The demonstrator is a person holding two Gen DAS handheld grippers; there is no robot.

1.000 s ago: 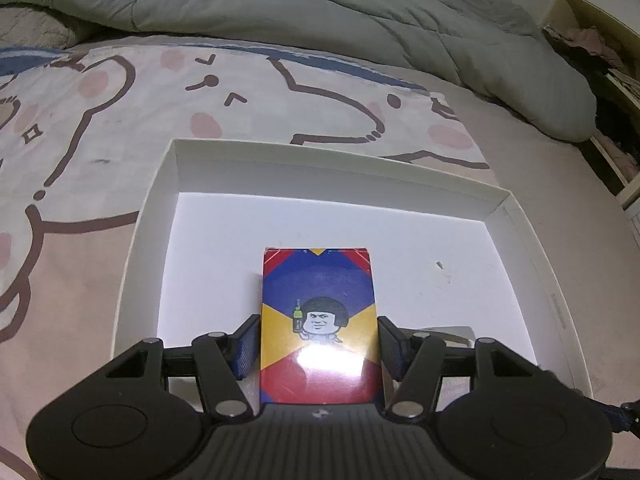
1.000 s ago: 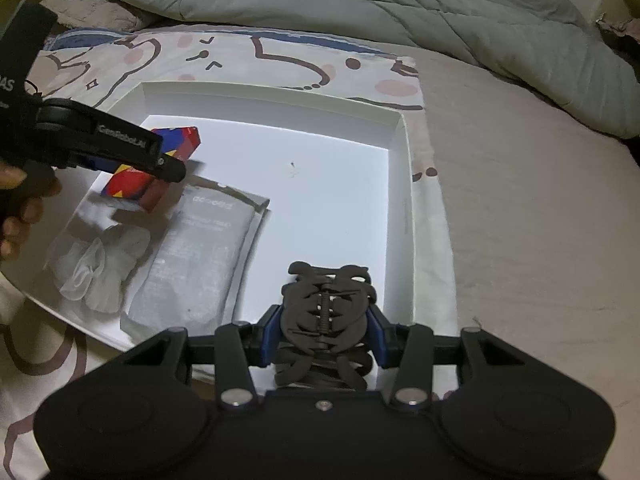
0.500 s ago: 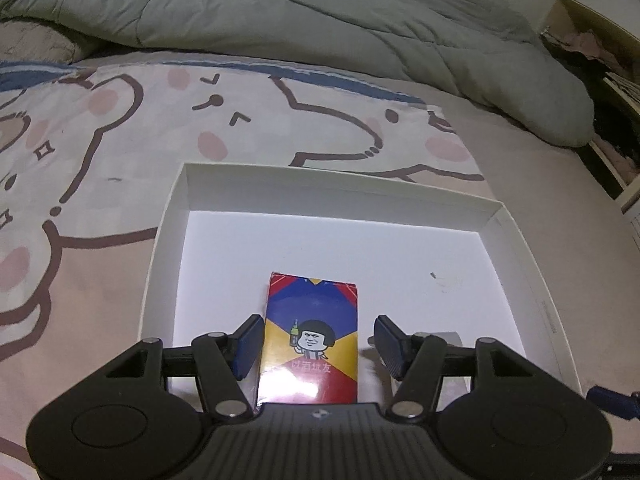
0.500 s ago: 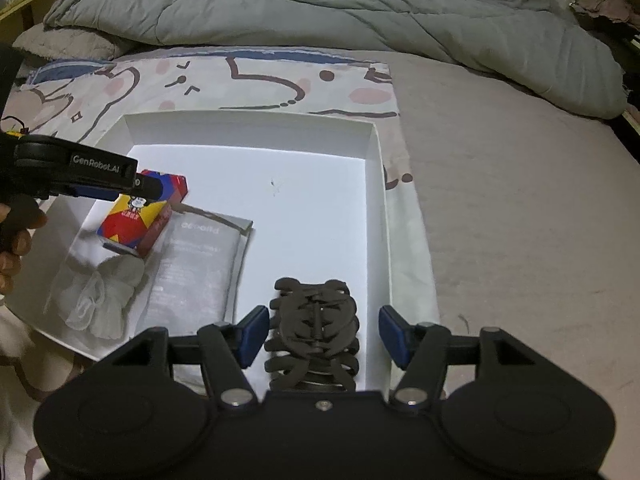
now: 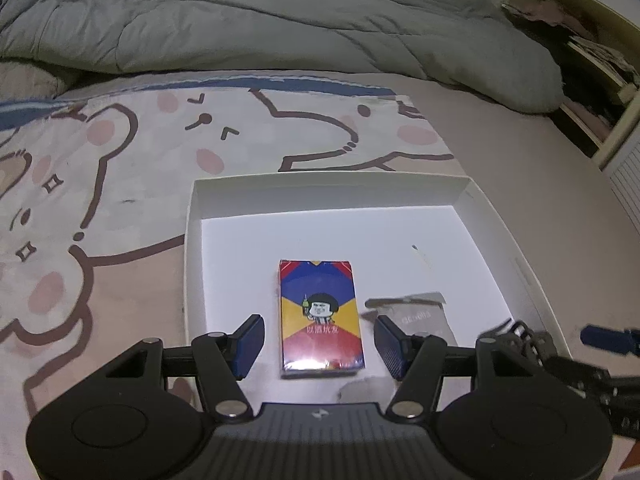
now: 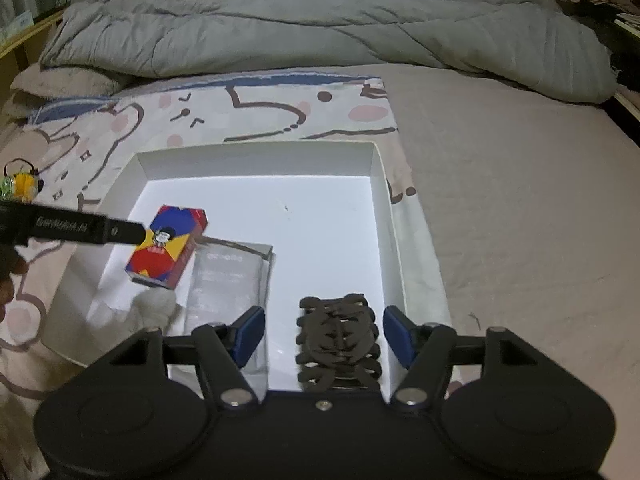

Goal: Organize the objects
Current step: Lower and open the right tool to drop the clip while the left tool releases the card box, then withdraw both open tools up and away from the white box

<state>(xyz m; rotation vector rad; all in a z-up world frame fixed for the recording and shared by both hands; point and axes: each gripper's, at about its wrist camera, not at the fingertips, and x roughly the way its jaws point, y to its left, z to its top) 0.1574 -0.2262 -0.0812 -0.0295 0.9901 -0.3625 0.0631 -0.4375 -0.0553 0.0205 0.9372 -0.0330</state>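
Observation:
A red, blue and yellow card box (image 5: pixel 321 316) lies flat in the white tray (image 5: pixel 332 190), between the spread fingers of my open left gripper (image 5: pixel 320 344), untouched by them. It also shows in the right wrist view (image 6: pixel 166 246) at the tray's left side. A dark brown hair claw (image 6: pixel 338 342) lies in the tray (image 6: pixel 256 156) near its right wall, between the fingers of my open right gripper (image 6: pixel 324 340), free of them. In the left wrist view the claw (image 5: pixel 528 340) sits at the right.
A grey foil pouch (image 6: pixel 226 276) and a white cloth item (image 6: pixel 154 306) lie in the tray beside the card box. The tray sits on a cartoon-print blanket (image 6: pixel 208 114). A grey duvet (image 6: pixel 320 20) is bunched behind. A yellow object (image 6: pixel 22 184) lies far left.
Both grippers opened and let go: the card box and the hair claw now lie in the tray. Both grippers have drawn back and up from the tray.

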